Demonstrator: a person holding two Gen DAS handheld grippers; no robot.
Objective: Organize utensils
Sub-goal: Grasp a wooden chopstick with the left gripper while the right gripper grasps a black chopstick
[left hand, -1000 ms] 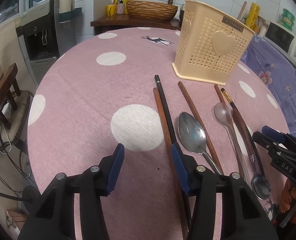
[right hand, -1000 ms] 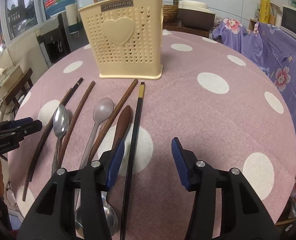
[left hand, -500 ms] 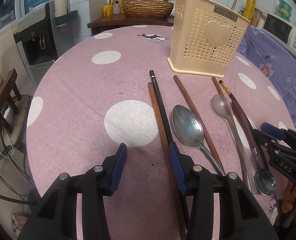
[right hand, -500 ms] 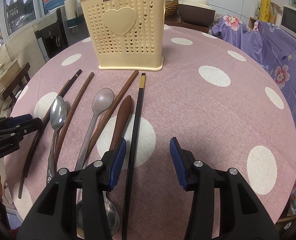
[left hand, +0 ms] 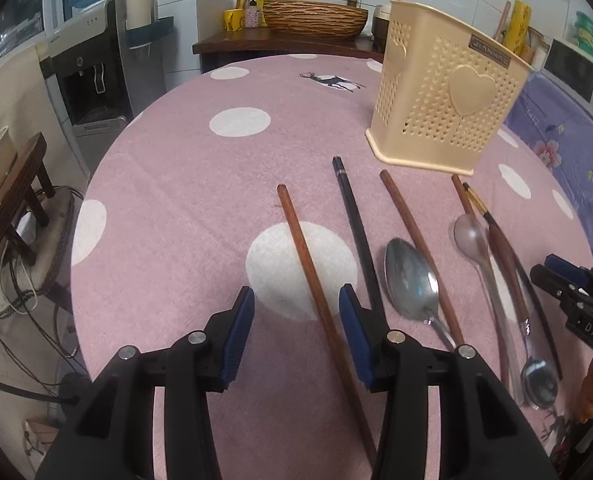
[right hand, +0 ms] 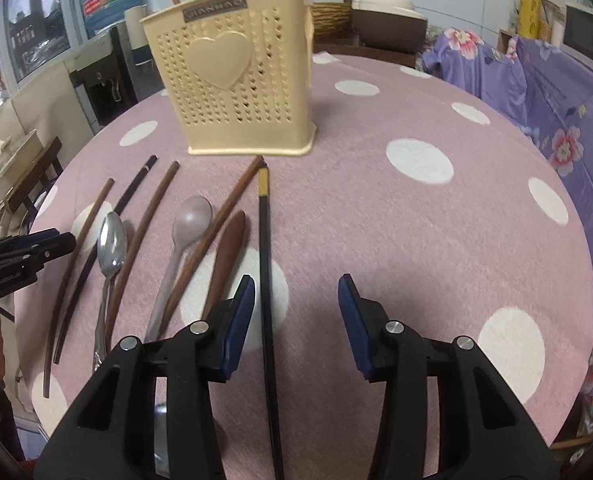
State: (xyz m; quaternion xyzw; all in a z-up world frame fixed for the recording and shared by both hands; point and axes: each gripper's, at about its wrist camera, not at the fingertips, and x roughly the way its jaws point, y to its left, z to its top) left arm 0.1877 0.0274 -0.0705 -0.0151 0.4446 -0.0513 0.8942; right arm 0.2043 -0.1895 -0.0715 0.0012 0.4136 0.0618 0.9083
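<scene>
Left gripper (left hand: 292, 316) is wide open, nothing held; the brown chopstick (left hand: 316, 280) now lies in the gap between its blue pads, close against the right one. Half a second ago that stick ran under the right pad, tight beside the black chopstick (left hand: 356, 232); now the two sticks are split apart, the brown tip sitting lower and further left in the frame. So the left tool has shifted sideways to straddle the stick, which reads as lining up a pick, not yet closed. Right gripper (right hand: 292, 316) is also wide open and empty; the gold-banded black chopstick (right hand: 265, 280) has come from outside its left pad to inside the gap, just beside that pad, so both tools look set for a grab. Long axes: the brown chopstick runs from bottom center of the left view up to a tip at mid-frame, leaning slightly left; the gold-banded one runs almost straight up the right view, its tip pointing at the holder. Past the pads lie the metal spoon (left hand: 410, 280), the plastic spoon (right hand: 192, 220) and more brown sticks, all roughly parallel. Farthest, the cream holder (right hand: 236, 76) stands upright in the upper center on the pink dotted tablecloth (right hand: 416, 220), with every table utensil outside it.
</scene>
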